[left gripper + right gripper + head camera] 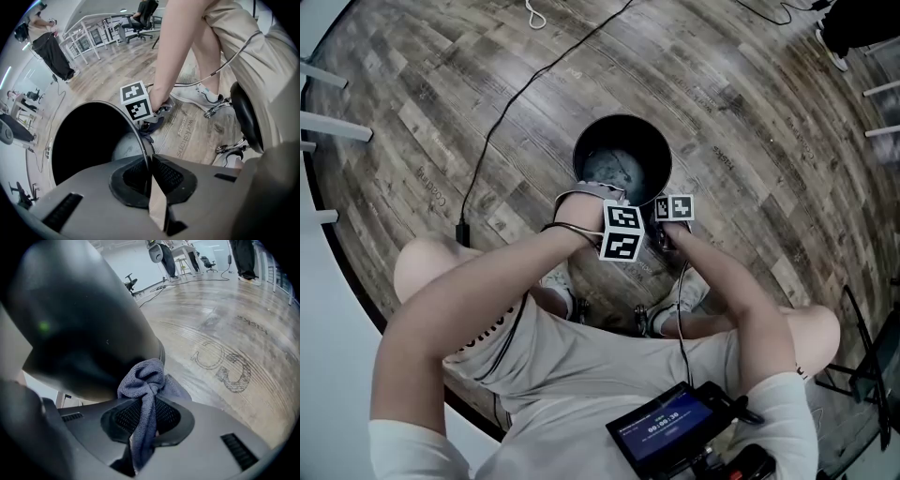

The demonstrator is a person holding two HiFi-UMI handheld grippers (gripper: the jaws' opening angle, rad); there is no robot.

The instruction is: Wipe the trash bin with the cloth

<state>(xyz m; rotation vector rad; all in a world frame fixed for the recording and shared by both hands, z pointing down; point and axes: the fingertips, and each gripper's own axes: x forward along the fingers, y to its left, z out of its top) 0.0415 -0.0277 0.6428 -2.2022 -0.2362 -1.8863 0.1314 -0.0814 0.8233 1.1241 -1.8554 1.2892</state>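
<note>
A black round trash bin (622, 155) stands on the wood floor in front of my feet. My left gripper (150, 176) points straight down and is shut on the bin's near rim (139, 140); its marker cube (622, 232) shows in the head view. My right gripper (145, 416) is shut on a bunched grey-blue cloth (146, 378), which lies against the bin's outer wall (84, 324) low on its near right side. Its marker cube (675, 208) sits just right of the left one. From the left gripper view the cloth (149, 127) hangs under the right gripper's cube (136, 104).
A black cable (506, 112) runs across the floor left of the bin. My shoes (555, 281) and a stool's wheeled base (225, 105) are close behind the bin. Desks and office chairs (140, 21) stand far off, with a person (47, 42) near them.
</note>
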